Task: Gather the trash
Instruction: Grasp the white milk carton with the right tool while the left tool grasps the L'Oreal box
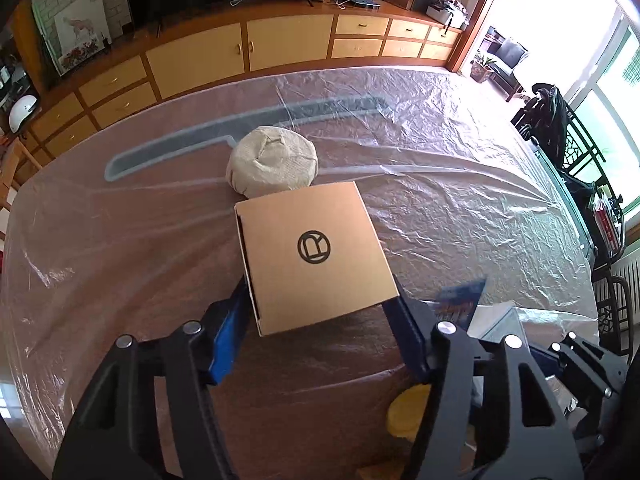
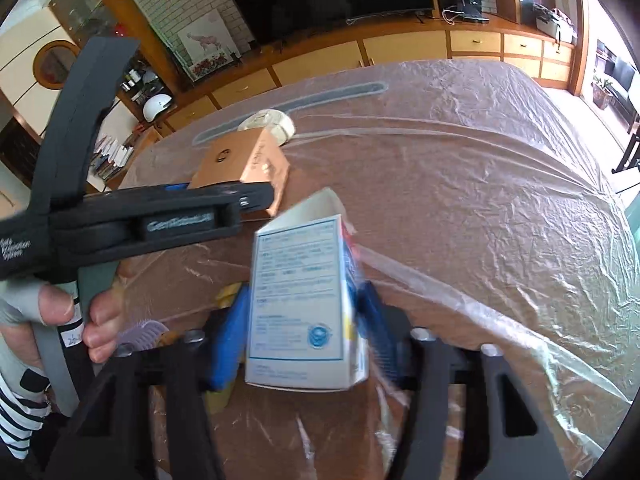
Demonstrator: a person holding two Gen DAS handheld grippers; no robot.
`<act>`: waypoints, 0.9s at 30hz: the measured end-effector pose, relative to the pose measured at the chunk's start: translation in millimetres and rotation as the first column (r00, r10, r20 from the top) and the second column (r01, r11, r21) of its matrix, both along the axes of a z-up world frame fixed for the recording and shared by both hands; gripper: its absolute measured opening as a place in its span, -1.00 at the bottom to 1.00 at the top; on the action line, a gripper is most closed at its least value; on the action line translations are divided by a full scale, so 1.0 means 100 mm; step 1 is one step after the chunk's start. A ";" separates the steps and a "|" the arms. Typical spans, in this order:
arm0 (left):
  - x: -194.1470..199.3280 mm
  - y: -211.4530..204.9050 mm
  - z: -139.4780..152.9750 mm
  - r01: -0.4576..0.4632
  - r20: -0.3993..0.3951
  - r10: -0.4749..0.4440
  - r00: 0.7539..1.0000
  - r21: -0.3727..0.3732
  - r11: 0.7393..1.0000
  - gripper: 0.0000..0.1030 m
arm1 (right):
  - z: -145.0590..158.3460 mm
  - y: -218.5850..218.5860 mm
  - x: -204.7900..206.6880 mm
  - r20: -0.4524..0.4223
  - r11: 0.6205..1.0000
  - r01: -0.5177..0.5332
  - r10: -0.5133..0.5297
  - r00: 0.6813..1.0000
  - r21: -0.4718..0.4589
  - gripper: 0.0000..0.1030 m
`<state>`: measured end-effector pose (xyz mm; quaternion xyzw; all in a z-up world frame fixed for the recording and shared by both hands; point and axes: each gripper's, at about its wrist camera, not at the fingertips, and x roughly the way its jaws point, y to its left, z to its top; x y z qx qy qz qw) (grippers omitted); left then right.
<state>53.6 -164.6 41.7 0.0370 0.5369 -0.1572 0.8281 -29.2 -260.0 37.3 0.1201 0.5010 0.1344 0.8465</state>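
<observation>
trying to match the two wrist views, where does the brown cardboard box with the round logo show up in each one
Left wrist view: brown cardboard box sits at centre, between the left gripper jaws.
Right wrist view: same box is upper left of centre, beyond the white carton held in the right gripper.
Shared landmark: the round pale bundle just behind the box.

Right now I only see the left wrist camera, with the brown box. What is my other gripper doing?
Observer: The right gripper has a white carton with blue print between its blue pads, both pressed against its sides.
Operator: Is the carton closed up?
Observer: No, its top end is open, with a flap sticking up.
Operator: Can you see who's holding the left gripper?
Observer: Only a hand on its handle, with a striped sleeve below.
</observation>
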 end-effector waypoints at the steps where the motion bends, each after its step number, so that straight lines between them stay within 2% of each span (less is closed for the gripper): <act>1: -0.01 0.02 0.01 0.000 0.000 0.000 1.000 -0.002 1.000 0.25 | 0.00 -0.03 0.02 -0.005 1.000 0.007 -0.007 1.000 0.006 0.01; 12: -0.04 0.16 0.08 -0.014 0.020 0.015 1.000 -0.021 1.000 0.21 | 0.03 -0.25 0.04 -0.032 0.995 0.036 -0.033 0.999 0.097 0.00; 18: -0.23 0.26 0.20 -0.004 0.055 0.007 0.998 -0.043 0.999 0.17 | 0.18 -0.34 -0.03 -0.005 0.991 0.038 -0.038 0.999 0.132 0.00; 27: -0.48 0.39 0.24 0.001 0.057 0.004 0.998 -0.081 0.997 0.15 | 0.27 -0.41 -0.11 -0.003 0.987 0.043 -0.044 0.999 0.156 0.00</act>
